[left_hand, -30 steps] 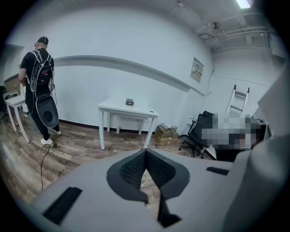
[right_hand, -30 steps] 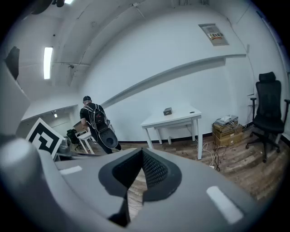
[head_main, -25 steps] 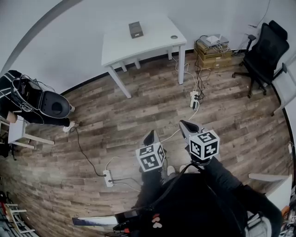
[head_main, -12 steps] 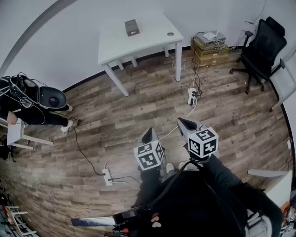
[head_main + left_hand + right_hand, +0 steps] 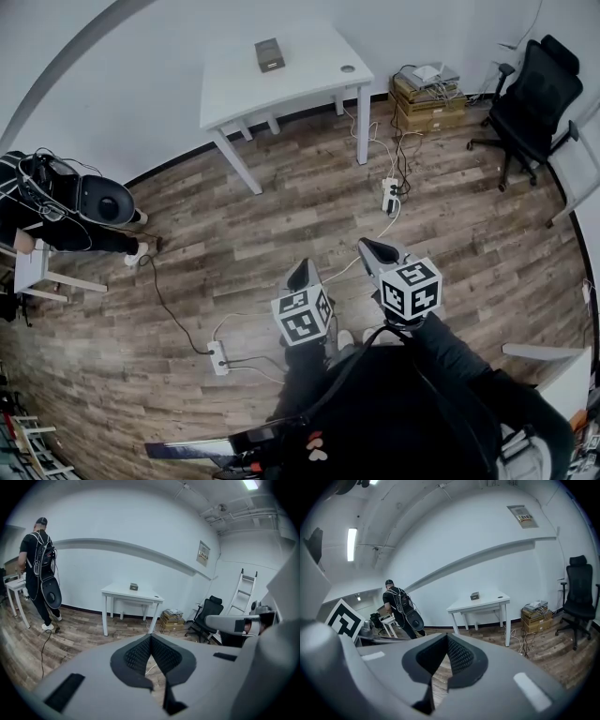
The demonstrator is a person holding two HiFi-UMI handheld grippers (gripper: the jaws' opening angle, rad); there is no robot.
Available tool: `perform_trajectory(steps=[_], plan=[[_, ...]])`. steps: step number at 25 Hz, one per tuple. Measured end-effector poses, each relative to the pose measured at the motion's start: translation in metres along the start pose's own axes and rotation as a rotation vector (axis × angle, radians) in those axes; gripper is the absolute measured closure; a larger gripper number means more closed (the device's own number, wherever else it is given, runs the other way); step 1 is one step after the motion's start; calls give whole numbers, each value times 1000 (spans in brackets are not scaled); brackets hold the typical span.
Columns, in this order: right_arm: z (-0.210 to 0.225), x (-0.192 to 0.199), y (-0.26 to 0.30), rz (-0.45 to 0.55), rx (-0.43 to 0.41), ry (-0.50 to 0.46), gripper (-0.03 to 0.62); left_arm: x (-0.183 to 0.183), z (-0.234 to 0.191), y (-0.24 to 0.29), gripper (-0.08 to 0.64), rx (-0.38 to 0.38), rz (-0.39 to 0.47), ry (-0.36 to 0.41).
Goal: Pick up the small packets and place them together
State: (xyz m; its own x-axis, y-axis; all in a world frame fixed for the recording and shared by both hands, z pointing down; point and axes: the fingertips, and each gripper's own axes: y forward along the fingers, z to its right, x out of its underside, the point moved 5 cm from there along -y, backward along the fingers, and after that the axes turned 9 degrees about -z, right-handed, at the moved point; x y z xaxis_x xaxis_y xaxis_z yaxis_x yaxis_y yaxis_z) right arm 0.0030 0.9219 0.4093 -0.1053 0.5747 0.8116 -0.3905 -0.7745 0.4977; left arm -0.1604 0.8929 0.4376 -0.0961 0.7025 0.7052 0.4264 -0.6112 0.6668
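Note:
A white table stands far ahead by the wall, with a small grey box and a small round thing on it. No small packets can be made out from here. My left gripper is held over the wooden floor in front of my body, shut with nothing in it. My right gripper is beside it, a little farther forward, also shut and empty. Both point toward the table, which the right gripper view shows too, with the table and the box.
A person with a backpack stands at the left by a small white table. A black office chair and stacked boxes are at the right. Power strips and cables lie on the floor. A ladder leans on the wall.
The view has shifted slightly, so the table and the room sit a little differently in the frame. Both grippers keep their places and stay shut.

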Motion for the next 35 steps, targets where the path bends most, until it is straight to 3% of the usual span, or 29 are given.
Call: perform_trajectory(steps=[8, 14, 18, 24, 28, 35], plan=[[-7, -10, 11, 7, 32, -38, 598, -8, -10, -3, 561, 21, 6, 18], [-12, -20, 30, 36, 62, -25, 598, -17, -22, 3, 561, 16, 21, 122], [-11, -27, 42, 42, 82, -24, 598, -23, -29, 14, 561, 53, 7, 106], [3, -29, 69, 28, 73, -22, 598, -34, -47, 32, 561, 38, 41, 74], [23, -52, 105, 23, 50, -32, 598, -61, -61, 63, 561, 11, 46, 49], [75, -115, 168, -6, 15, -60, 598, -141, -72, 125, 561, 9, 93, -1]])
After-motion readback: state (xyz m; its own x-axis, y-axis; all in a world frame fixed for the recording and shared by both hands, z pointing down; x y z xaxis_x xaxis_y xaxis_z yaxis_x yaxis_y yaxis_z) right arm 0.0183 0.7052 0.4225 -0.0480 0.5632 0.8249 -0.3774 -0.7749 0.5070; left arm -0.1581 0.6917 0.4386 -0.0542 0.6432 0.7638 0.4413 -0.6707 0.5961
